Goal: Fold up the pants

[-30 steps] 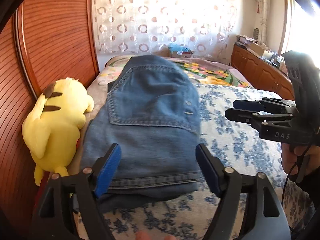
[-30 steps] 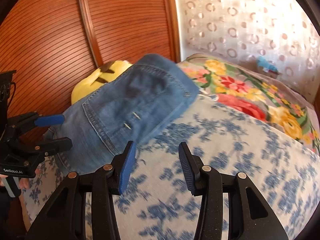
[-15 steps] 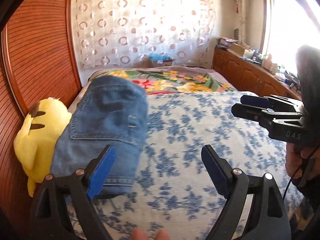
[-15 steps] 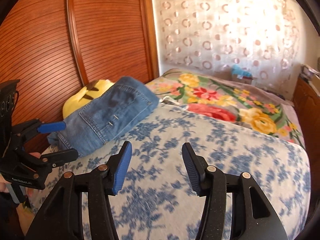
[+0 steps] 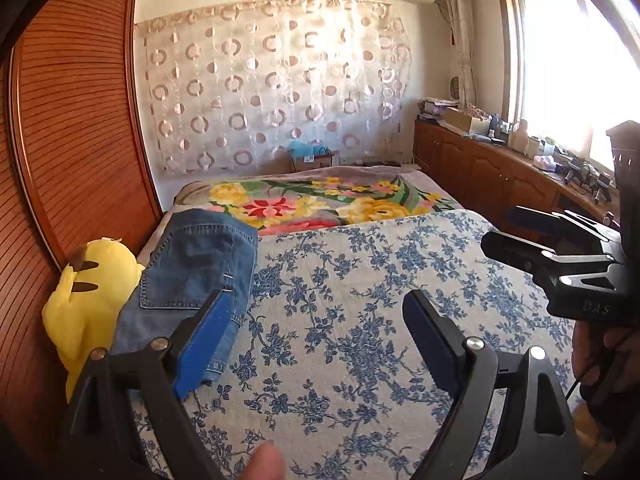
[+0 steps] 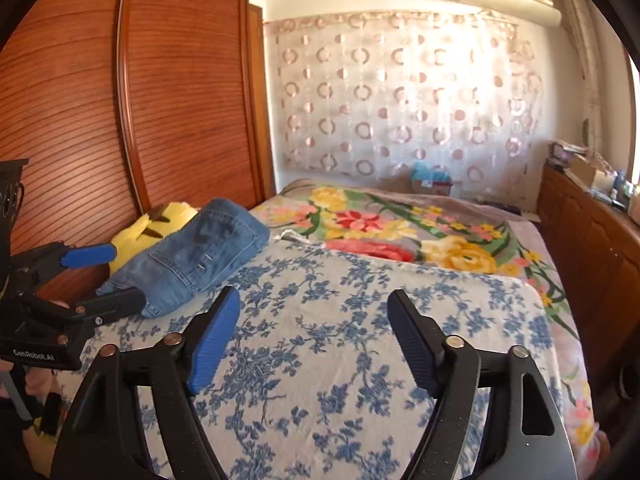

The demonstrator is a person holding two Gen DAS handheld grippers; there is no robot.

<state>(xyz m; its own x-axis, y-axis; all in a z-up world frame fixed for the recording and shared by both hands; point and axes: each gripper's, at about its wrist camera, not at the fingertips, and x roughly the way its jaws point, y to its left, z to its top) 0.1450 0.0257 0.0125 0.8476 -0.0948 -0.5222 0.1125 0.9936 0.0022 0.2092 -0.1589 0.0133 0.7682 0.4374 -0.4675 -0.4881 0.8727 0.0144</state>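
The folded blue denim pants (image 5: 192, 276) lie at the left side of the bed, a back pocket facing up; they also show in the right wrist view (image 6: 192, 256). My left gripper (image 5: 316, 320) is open and empty, held above the bed just right of the pants. My right gripper (image 6: 314, 320) is open and empty over the blue floral sheet. The right gripper also shows at the right edge of the left wrist view (image 5: 520, 236), and the left gripper at the left edge of the right wrist view (image 6: 108, 280).
A yellow plush toy (image 5: 86, 296) lies between the pants and the wooden wardrobe (image 5: 72, 152). The bed has a blue floral sheet (image 5: 380, 280) and a flowered blanket (image 5: 328, 204) behind it. A wooden cabinet (image 5: 500, 176) with clutter runs under the window at right.
Both grippers have pulled back and up from the pants, which stay folded on the bed. The views now take in far more of the room.
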